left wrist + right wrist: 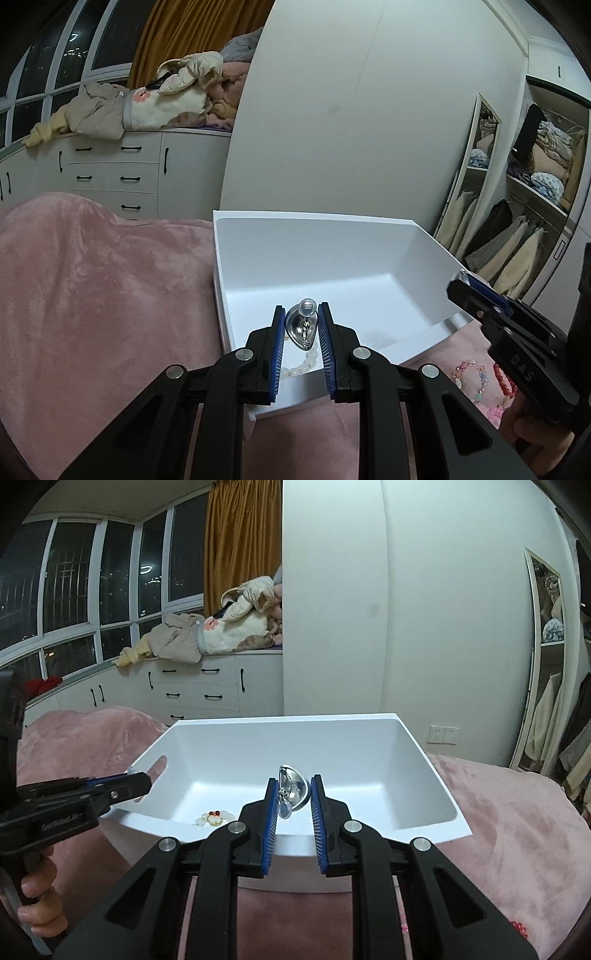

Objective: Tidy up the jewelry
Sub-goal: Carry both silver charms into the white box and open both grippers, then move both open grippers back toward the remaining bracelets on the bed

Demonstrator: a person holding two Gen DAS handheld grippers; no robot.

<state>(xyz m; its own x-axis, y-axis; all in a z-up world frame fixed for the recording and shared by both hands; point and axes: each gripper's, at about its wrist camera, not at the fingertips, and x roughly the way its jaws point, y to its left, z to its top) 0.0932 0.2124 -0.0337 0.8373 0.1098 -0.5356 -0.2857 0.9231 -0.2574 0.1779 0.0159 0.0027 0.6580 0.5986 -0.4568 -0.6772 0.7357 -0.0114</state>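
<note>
The right tool hangs over the near rim of a white bin that sits on a pink blanket. Between its blue pads sits a shiny silver clip with a clear rounded end pointing down; the pads stand close on either side of it. On the bin's floor lies a pale bead bracelet with a small charm. The left tool reaches the bin's left wall beside its handle slot.

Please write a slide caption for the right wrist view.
Right gripper facing a white bin with a bead bracelet inside, silver ornament between its jaws.
</note>
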